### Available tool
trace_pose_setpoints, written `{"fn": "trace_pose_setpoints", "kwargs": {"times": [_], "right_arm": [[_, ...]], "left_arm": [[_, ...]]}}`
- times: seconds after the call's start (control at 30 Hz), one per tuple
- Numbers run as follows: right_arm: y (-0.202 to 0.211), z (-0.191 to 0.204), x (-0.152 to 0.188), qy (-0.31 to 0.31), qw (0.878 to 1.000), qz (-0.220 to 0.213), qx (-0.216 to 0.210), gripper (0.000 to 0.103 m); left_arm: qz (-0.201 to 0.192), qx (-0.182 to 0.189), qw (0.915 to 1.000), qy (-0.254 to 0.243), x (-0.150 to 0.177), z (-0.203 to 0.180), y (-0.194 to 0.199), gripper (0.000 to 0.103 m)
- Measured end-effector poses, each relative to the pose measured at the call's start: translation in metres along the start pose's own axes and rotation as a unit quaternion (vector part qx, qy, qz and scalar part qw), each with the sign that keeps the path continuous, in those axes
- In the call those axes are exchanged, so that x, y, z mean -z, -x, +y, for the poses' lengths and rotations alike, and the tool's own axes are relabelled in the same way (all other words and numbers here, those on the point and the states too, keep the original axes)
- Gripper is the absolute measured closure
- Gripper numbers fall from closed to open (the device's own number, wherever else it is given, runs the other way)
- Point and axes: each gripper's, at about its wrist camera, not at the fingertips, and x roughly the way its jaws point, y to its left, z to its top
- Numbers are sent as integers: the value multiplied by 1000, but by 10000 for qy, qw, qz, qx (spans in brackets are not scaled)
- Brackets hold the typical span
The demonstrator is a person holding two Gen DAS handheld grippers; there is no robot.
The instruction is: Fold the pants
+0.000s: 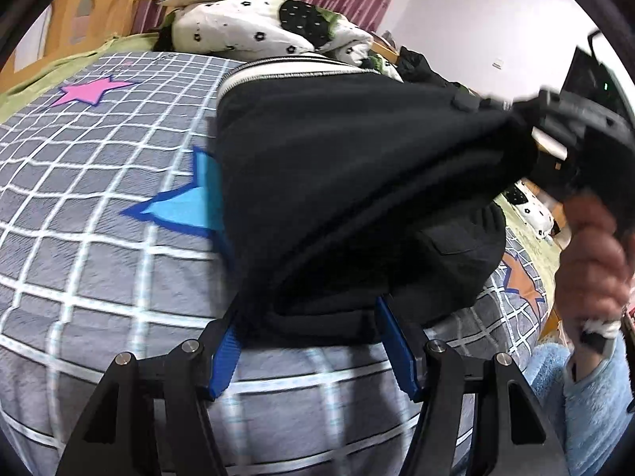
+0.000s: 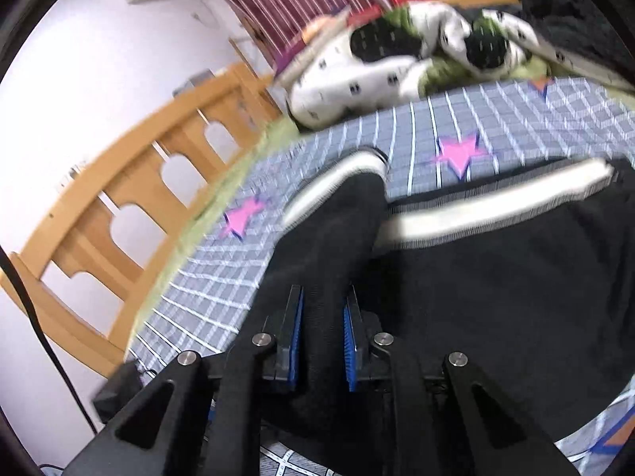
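Observation:
Black pants (image 1: 349,182) with a white striped waistband (image 1: 293,69) lie on the grey checked bed cover (image 1: 99,238). My left gripper (image 1: 309,321) has its blue pads spread wide, with a bunched fold of the pants between them. My right gripper (image 2: 323,309) is shut on a raised fold of the black pants (image 2: 496,285), and it also shows in the left wrist view (image 1: 555,127), lifting the cloth. The waistband (image 2: 496,206) and a white cuff (image 2: 337,178) show in the right wrist view.
A pile of white and black flowered bedding (image 1: 258,27) and a pillow lie at the head of the bed. A wooden bed rail (image 2: 139,182) runs along the left side. Coloured stars (image 1: 182,206) mark the cover. A hand in a blue fleece sleeve (image 1: 587,377) holds the right gripper.

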Motion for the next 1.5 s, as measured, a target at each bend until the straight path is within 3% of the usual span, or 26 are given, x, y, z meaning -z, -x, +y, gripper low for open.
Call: {"fn": "trace_pose_setpoints", "kwargs": {"times": [0.1, 0.27, 0.33, 0.43, 0.5, 0.57, 0.77, 0.87, 0.97, 1.07, 1.17, 1.3, 1.37, 1.5], "right_arm": [[12, 1, -12, 57, 9999, -94, -109, 86], [20, -9, -27, 165, 9997, -121, -105, 86], [27, -17, -31, 146, 9996, -195, -131, 86], [43, -31, -39, 70, 9991, -385, -178, 86], [55, -40, -44, 59, 9985, -516, -153, 87], [68, -52, -50, 61, 9979, -647, -74, 87], [111, -100, -60, -114, 9952, -958, 141, 87], [119, -132, -52, -308, 9943, -941, 384, 88], [125, -158, -43, -542, 9934, -961, 309, 88], [128, -168, -38, -311, 9924, -1091, 481, 88], [108, -185, -32, -234, 9932, -717, 884, 88], [68, -213, -1, -192, 9882, 76, 1518, 87], [66, -215, 9, -167, 9893, -16, 1447, 87], [68, -207, 7, -32, 9852, 52, 1712, 86]], "left_arm": [[47, 27, 9999, -92, 2, -19, -7, 41], [-48, -219, 9996, 141, 4, -31, -17, 42], [-31, -370, 9993, 17, 3, -36, -20, 42], [236, -1052, 9908, -822, 4, -56, -32, 55], [184, -1074, 9885, -1050, 5, -64, -30, 82], [138, -1105, 9888, -990, 1, -66, -27, 85], [-93, -885, 9884, -1228, -8, -84, -16, 86], [40, -791, 9882, -1308, -11, -93, -21, 86], [39, -838, 9854, -1479, -10, -105, -22, 85], [165, -962, 9821, -1610, -6, -114, -29, 85], [298, -1000, 9792, -1742, -2, -109, -33, 87], [560, -766, 9867, -1319, 4, -86, -40, 89], [544, -513, 9916, -1052, 1, -77, -36, 89], [599, -77, 9962, -632, -7, -66, -26, 88]]}}
